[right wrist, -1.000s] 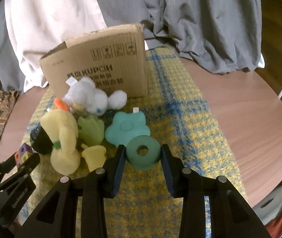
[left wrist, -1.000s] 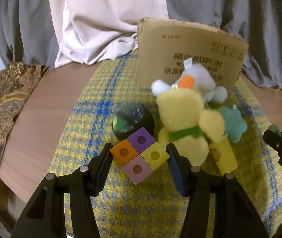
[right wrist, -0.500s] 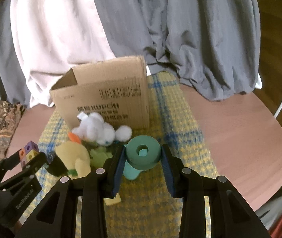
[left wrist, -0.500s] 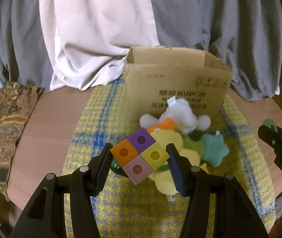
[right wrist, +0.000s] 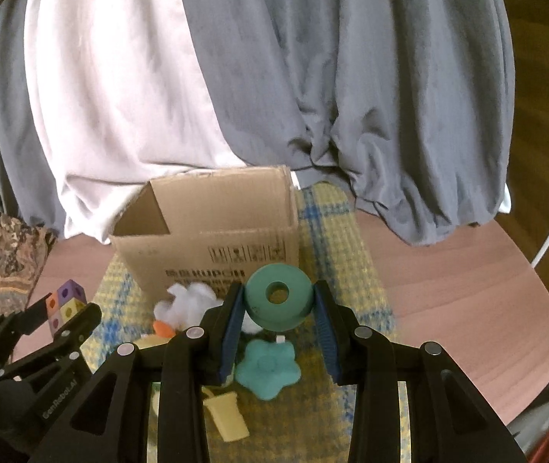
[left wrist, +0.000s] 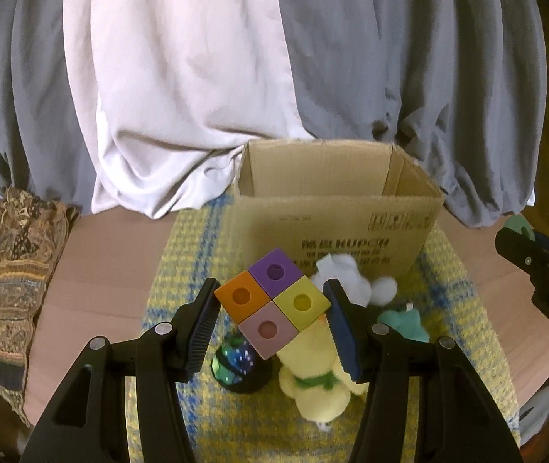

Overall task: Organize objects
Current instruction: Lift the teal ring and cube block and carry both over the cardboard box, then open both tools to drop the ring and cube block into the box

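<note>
In the left wrist view, the left gripper [left wrist: 272, 314] was clenched on a smooth, hard-looking block of four joined cubes, orange, purple, yellow and pink, each with a round hole [left wrist: 272, 303], held clear above the woven yellow-and-blue cloth [left wrist: 181, 270]; the open-topped brown cardboard box [left wrist: 336, 223] lay straight ahead, its long side across the view. In the right wrist view, the right gripper [right wrist: 278, 310] grasped a matte teal ring with a central hole [right wrist: 278, 301] by its sides, the box ahead and slightly left, soft plush toys lying before the box.
</note>
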Demonstrator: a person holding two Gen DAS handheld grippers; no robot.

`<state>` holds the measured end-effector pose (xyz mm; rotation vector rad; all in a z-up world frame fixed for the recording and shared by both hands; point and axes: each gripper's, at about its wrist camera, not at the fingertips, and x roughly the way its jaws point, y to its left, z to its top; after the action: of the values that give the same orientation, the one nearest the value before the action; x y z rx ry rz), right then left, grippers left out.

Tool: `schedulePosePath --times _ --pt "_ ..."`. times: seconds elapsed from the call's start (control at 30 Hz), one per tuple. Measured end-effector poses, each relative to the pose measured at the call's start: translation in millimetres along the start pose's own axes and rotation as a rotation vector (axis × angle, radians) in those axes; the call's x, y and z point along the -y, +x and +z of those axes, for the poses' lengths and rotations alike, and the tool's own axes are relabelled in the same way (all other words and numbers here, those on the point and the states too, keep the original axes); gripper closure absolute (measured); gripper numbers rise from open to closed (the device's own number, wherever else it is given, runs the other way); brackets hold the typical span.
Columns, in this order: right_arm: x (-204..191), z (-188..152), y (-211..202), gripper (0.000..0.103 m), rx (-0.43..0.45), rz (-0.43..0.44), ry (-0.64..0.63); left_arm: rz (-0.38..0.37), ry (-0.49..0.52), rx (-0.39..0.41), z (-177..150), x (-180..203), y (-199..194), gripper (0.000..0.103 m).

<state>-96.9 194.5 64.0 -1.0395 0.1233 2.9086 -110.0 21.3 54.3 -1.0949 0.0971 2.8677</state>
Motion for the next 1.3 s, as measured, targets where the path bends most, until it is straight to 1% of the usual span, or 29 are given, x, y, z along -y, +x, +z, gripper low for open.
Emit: schedulePosePath --times 0.27,0.47,0.67,0.77,0.87,1.03,1.17,1.3 --pt "-7 24 6 0.067 0.011 -0.002 -0.02 0.0 -0.004 0.04 30 -2 3 0.049" --pt "-14 48 8 0.067 0.023 0.004 -0.034 0.003 0.003 0.051 52 -5 9 0.049" --pt "-17 69 18 0.067 0.012 0.005 -0.032 -0.036 0.033 0.03 72 -1 21 0.049" --pt "-17 78 25 0.067 0.005 -0.01 -0.035 -0.026 0.042 0.034 81 2 27 0.049" --pt "-15 85 38 0.067 -0.023 -0.006 -0.029 -0.016 0.039 0.03 91 2 37 0.049" --pt "-10 90 62 0.067 -0.079 0.02 -0.005 -0.028 0.032 0.012 103 0 52 0.049" --pt "-12 91 72 0.067 -0.091 0.015 -0.008 -0.029 0.047 -0.007 110 3 66 0.049" --pt "-14 92 77 0.067 -0.096 0.011 -0.006 -0.037 0.031 -0.038 115 -1 82 0.049"
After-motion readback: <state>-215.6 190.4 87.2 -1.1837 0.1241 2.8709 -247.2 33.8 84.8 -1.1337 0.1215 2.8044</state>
